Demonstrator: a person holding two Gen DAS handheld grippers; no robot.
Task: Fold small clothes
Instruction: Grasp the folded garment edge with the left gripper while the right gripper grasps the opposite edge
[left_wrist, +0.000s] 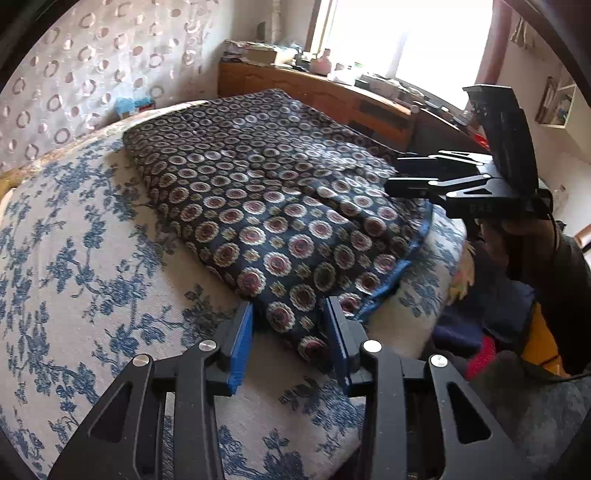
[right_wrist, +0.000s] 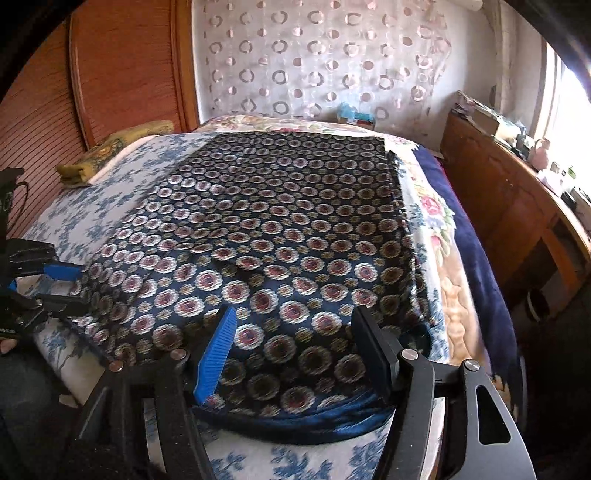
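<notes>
Cloth (left_wrist: 258, 206) lies on your bed (left_wrist: 74, 258); your left gripper (left_wrist: 290, 332) straddles its corner, apparently not yet pinching, and your right gripper (right_wrist: 295, 354) stands released above its edge.

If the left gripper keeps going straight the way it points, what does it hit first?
Most likely the near corner of the patterned cloth, which already lies between the left gripper fingers, with the floral bedspread under it. Depth is uncertain.

Patterned cloth (right_wrist: 266, 236) looks satiny, bedcover (left_wrist: 74, 258) coarse woven, gripper pads (right_wrist: 216, 354) ribbed, perhaps rubber, cabinet (right_wrist: 509, 206) wooden
</notes>
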